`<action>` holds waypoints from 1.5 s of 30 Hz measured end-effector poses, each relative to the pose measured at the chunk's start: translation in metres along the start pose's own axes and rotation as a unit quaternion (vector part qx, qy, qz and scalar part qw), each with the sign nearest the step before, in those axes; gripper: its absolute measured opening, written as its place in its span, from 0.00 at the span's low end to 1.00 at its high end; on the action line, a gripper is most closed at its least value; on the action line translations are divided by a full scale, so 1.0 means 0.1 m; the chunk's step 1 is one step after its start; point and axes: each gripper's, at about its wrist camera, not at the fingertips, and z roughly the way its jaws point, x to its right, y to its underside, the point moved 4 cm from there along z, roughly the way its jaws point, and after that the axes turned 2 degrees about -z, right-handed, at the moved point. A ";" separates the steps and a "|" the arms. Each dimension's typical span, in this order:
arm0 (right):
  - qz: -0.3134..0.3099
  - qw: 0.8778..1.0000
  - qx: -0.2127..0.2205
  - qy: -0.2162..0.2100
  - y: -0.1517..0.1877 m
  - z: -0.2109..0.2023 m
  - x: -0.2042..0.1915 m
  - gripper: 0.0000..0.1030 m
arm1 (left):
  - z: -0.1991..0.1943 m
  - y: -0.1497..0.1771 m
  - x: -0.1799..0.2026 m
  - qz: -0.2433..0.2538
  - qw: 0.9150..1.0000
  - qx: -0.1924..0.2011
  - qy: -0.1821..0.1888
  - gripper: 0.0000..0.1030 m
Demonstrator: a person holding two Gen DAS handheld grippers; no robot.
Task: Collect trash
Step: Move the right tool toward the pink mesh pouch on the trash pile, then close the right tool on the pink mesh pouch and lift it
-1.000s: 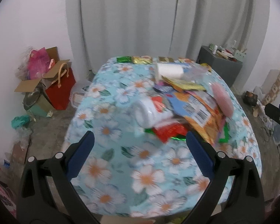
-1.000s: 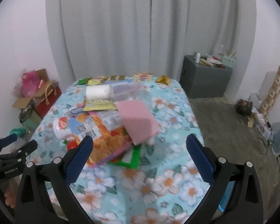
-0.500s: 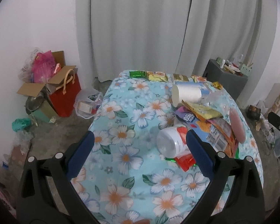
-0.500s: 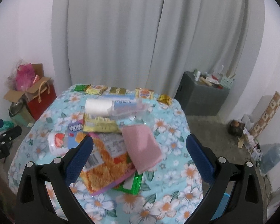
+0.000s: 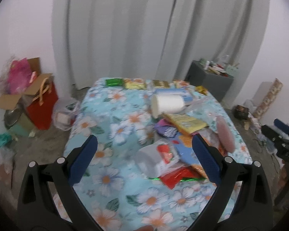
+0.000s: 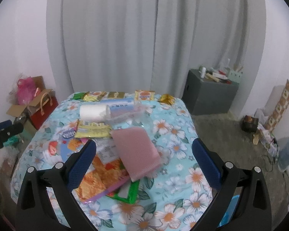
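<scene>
A pile of trash lies on a table with a blue flowered cloth [image 5: 113, 119]. It holds a white paper roll [image 5: 168, 104], a yellow wrapper [image 5: 185, 123], a white strawberry pot [image 5: 156, 158], a red wrapper [image 5: 175, 179] and a pink pack [image 5: 224, 134]. In the right wrist view I see the pink pack [image 6: 136, 150], the roll [image 6: 94, 111], an orange snack bag [image 6: 98, 177] and a green wrapper [image 6: 129, 192]. My left gripper [image 5: 143, 160] is open above the table's near left. My right gripper [image 6: 143, 161] is open above the pile, empty.
Small snack packets [image 6: 144, 95] line the table's far edge before a grey curtain. A red bag and cardboard box [image 5: 38, 100] stand on the floor at left, a grey cabinet [image 6: 210, 98] at right. A water jug [image 6: 287, 152] stands far right.
The left gripper has swung back toward the pile, with the strawberry pot now between its fingers' line. The right gripper has dropped a little closer to the pile. Both stay open.
</scene>
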 end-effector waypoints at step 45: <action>-0.005 0.939 -0.139 -0.316 0.30 1.67 0.14 0.94 | 1.97 -0.45 1.52 0.257 0.948 -0.172 0.073 0.45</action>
